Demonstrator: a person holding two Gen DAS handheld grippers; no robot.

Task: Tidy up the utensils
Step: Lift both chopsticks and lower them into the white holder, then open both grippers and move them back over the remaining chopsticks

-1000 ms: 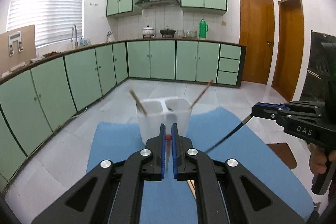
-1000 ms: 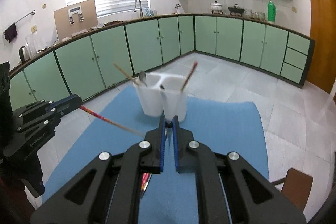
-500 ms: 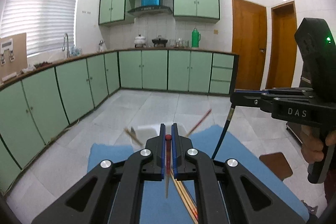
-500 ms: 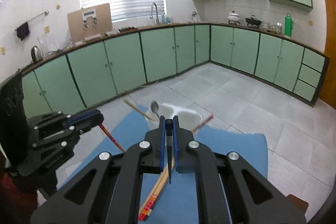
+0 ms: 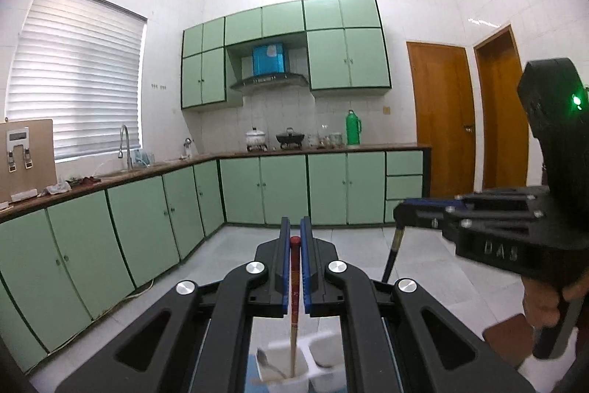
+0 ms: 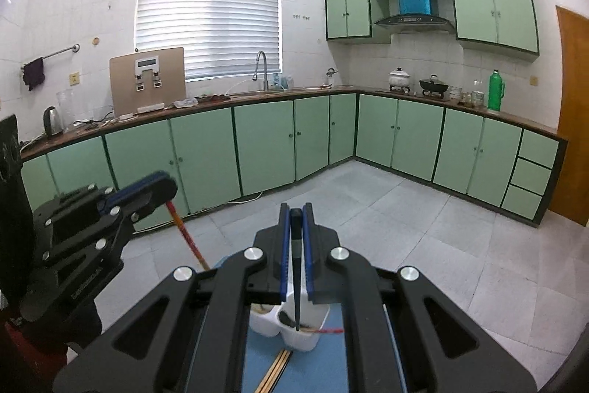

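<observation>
My left gripper (image 5: 294, 227) is shut on the red-capped top of a wooden chopstick (image 5: 293, 286). The stick hangs down, and its lower end is over the left cup of the white two-cup holder (image 5: 324, 345). A spoon (image 5: 263, 358) lies in that cup. My right gripper (image 6: 295, 214) is shut on a black chopstick (image 6: 295, 282), whose tip points at the holder (image 6: 265, 323) below. Each gripper shows in the other's view: the right gripper (image 5: 399, 210) at the right, the left gripper (image 6: 167, 188) at the left with its red chopstick (image 6: 187, 238).
The holder stands on a blue mat (image 6: 320, 367), where more chopsticks (image 6: 276, 367) lie near the front. A red-patterned chopstick (image 6: 329, 331) leans out of the holder's right cup. Green kitchen cabinets line the far walls. A hand (image 5: 541, 304) grips the right tool.
Both grippers have risen with their chopsticks. The holder has dropped to the bottom of both views, under the fingers. The chopsticks now hang nearly straight down.
</observation>
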